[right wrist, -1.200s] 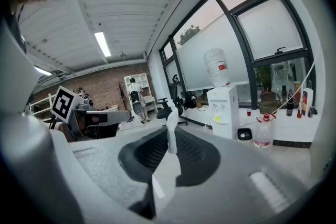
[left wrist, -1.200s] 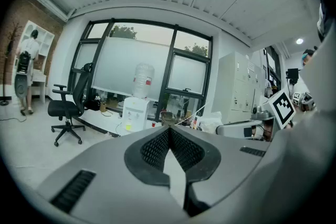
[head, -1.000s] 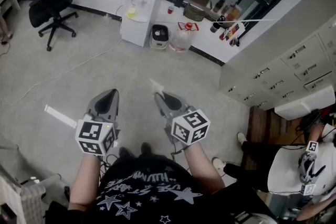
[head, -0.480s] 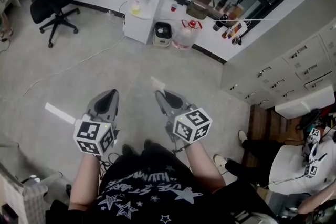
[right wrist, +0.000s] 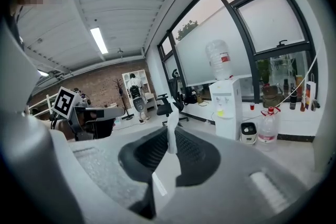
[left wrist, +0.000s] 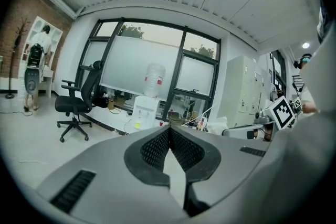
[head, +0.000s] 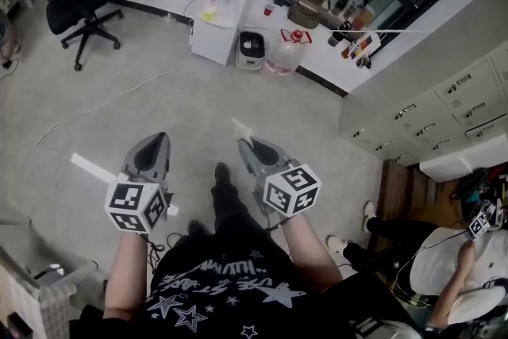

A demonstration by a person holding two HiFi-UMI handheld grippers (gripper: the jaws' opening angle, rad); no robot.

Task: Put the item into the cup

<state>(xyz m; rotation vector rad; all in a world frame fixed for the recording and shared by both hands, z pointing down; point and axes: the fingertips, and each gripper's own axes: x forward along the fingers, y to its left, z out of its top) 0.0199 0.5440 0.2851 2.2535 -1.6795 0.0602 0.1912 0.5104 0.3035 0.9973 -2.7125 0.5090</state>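
Right claw (right wrist: 171, 139) pinches white strip (right wrist: 172, 119) | left claw (left wrist: 169, 132) closed, empty | risk: thin strip could slip out if pinch loosens | no cup seen

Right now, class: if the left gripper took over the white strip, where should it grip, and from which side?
Take the white strip by its free end, sticking out past the right gripper, coming from in front: its other end is clamped between that gripper's jaws.
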